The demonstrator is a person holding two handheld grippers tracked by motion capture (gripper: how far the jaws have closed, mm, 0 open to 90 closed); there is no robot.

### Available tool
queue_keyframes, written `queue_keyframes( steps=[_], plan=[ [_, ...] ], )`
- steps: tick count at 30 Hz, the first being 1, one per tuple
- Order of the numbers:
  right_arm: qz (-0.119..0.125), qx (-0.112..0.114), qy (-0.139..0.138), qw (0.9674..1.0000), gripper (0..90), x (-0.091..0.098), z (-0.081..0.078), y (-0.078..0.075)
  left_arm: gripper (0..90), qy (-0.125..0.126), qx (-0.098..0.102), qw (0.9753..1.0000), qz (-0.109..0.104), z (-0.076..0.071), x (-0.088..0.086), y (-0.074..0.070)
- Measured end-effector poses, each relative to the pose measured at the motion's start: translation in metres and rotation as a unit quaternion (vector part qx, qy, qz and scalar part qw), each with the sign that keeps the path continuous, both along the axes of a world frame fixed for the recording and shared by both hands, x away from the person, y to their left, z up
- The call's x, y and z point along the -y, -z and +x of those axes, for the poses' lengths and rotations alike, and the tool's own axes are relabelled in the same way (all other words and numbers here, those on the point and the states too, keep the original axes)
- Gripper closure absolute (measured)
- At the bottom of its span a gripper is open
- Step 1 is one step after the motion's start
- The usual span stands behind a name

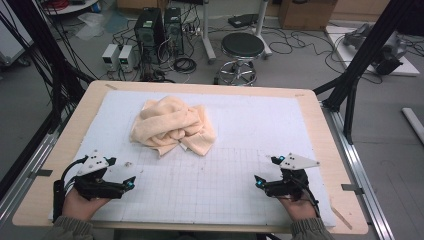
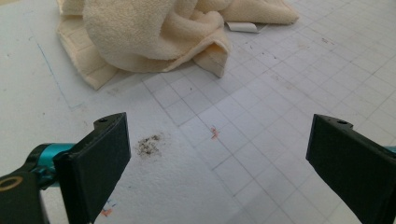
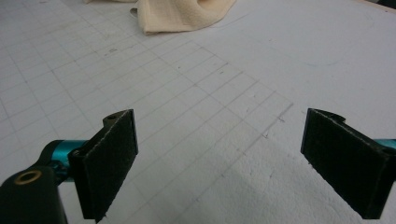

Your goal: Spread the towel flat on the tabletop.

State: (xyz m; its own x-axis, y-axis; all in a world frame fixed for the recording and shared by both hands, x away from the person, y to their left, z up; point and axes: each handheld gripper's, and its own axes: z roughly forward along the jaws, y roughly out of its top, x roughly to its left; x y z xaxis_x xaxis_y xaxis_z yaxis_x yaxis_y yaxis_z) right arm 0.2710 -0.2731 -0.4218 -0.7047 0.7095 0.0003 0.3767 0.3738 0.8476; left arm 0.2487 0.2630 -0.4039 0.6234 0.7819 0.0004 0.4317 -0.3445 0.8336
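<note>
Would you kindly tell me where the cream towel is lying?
In the high view the cream towel lies crumpled on the white mat, left of centre toward the far edge, beyond both tools.

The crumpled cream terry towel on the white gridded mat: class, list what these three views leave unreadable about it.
- Crumpled cream terry towel: its size and flat shape, hidden in every view by its own folds.
- Small white label: any print, too small in the left gripper view.
- Right gripper view: the towel is cut off by the top edge.
- White gridded mat under the towel: hidden in all three views.
</note>
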Motion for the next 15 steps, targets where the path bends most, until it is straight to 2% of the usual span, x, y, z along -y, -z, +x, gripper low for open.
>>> queue_keyframes(
  steps=[15],
  plan=[
    [0.002, -0.002, -0.004, 1.0000, 10.2, -0.0002, -0.0007, 0.0008, 7.0, 0.003, 0.000, 1.0000, 0.002, 0.0002, 0.0001, 0.0005]
  ],
)
